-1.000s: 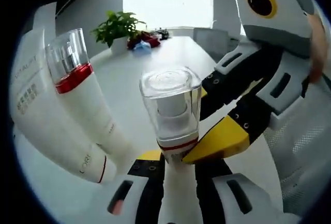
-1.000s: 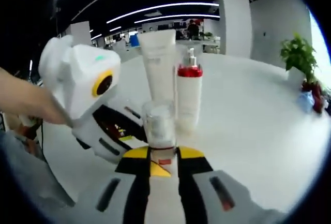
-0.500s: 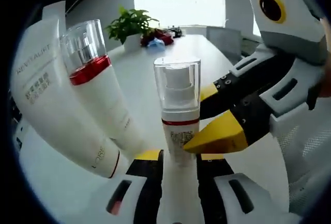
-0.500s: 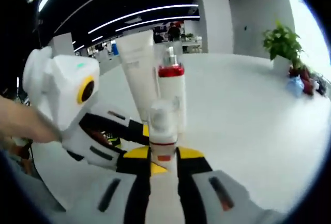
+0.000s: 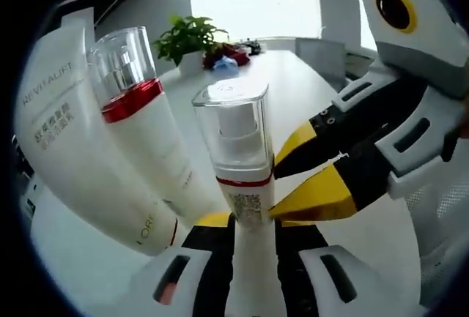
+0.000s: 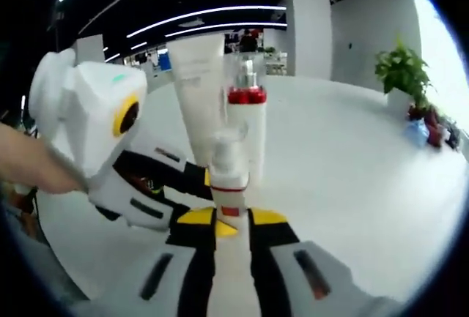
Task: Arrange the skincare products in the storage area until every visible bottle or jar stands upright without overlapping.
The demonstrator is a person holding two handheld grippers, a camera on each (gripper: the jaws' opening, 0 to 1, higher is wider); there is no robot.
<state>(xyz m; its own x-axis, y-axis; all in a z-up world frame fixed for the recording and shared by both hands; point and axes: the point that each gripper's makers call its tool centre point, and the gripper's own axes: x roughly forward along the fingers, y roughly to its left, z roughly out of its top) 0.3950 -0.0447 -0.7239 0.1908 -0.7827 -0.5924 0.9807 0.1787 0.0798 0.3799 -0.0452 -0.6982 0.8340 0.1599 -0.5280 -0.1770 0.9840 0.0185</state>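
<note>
A small white pump bottle (image 5: 240,156) with a clear cap and a thin red band stands between the jaws of my left gripper (image 5: 253,222), which is shut on its lower body. My right gripper (image 5: 282,185) comes in from the right, its yellow tips closed against the same bottle. In the right gripper view the small bottle (image 6: 229,174) rises between my right gripper (image 6: 231,218) jaws, with the left gripper (image 6: 216,203) reaching in from the left. Behind it stand a tall white tube (image 6: 199,90) and a red-collared pump bottle (image 6: 247,127), both upright.
The white tube (image 5: 58,134) and the red-banded bottle (image 5: 139,134) loom close on the left of the left gripper view. All rest on a round white table (image 6: 352,185). A potted plant (image 5: 187,35) stands at the far edge. A person's hand (image 6: 29,163) holds the left gripper.
The small bottle, tipped toward the left camera a second ago, came upright and now leans slightly left. Both grippers stay closed around it; the views shifted only a little.
</note>
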